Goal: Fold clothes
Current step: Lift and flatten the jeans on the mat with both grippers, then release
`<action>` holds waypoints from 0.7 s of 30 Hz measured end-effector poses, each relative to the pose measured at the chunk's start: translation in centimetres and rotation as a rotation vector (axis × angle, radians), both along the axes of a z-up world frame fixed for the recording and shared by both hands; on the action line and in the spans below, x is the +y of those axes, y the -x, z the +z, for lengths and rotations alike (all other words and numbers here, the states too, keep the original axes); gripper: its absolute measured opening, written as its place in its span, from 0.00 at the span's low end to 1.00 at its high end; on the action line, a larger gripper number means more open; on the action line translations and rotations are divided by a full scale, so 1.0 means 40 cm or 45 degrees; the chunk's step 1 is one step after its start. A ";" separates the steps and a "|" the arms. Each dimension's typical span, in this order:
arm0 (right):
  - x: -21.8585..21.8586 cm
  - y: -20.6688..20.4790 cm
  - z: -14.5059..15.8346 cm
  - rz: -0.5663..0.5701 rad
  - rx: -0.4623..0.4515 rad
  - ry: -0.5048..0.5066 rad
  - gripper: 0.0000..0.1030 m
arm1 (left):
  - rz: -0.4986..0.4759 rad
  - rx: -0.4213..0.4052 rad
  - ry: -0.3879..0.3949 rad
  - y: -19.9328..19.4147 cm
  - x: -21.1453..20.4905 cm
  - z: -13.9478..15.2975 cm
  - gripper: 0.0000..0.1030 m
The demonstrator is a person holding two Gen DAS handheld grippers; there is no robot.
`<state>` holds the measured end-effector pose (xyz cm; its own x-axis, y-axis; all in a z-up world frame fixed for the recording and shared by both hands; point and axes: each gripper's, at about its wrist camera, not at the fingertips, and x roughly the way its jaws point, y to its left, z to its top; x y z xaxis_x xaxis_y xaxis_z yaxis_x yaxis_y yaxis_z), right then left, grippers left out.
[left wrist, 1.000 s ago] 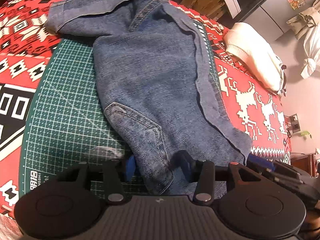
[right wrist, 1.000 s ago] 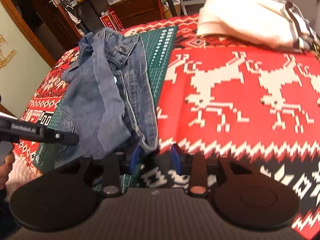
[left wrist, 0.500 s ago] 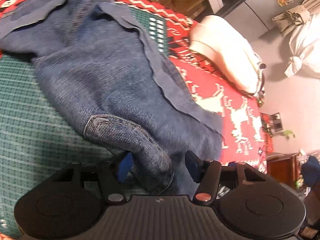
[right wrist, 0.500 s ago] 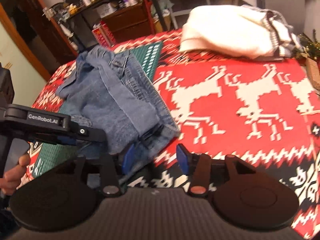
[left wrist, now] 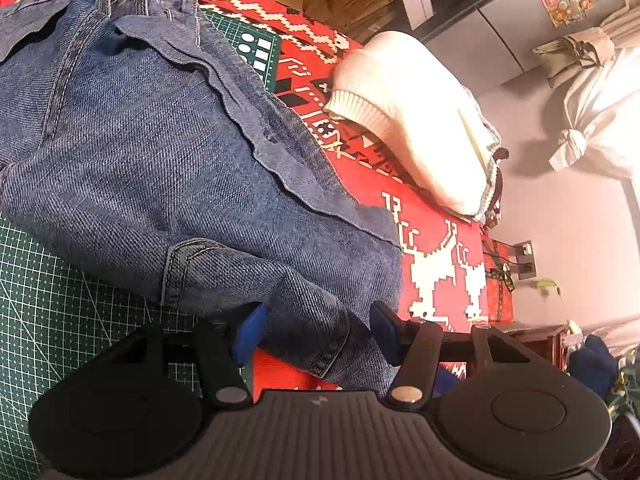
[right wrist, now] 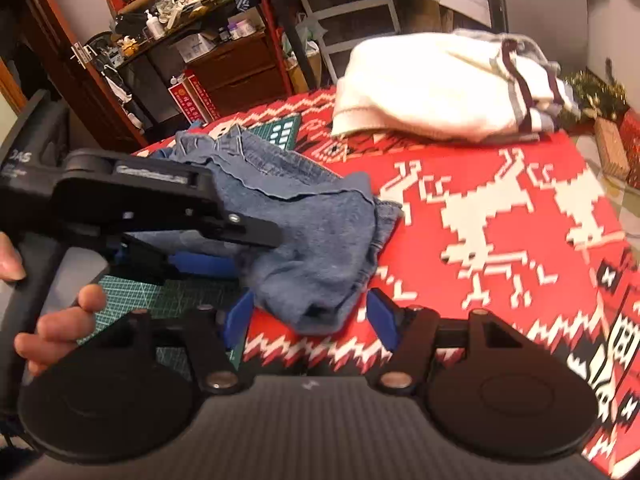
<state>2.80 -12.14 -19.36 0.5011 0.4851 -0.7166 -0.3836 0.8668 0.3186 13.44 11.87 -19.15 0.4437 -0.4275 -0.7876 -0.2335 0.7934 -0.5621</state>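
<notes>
1. Left wrist view: our left gripper (left wrist: 316, 330) has its blue pads spread, a bunched fold of the faded blue denim jeans (left wrist: 168, 152) lying loosely between them, unpinched.
2. Our right gripper (right wrist: 308, 318) is opening, with the denim edge between its pads.
3. The jeans span the green gridded cutting mat (left wrist: 48, 304) and the red-and-white reindeer-patterned cloth (right wrist: 500, 216), which lies open to the right.
4. A cream ribbed knit sweater (right wrist: 432, 88) sits well apart, before cluttered shelves (right wrist: 224, 52).
</notes>
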 end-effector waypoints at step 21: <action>0.125 0.032 -0.078 0.097 0.029 0.206 0.82 | 0.137 -0.101 -0.477 0.247 0.296 0.033 0.69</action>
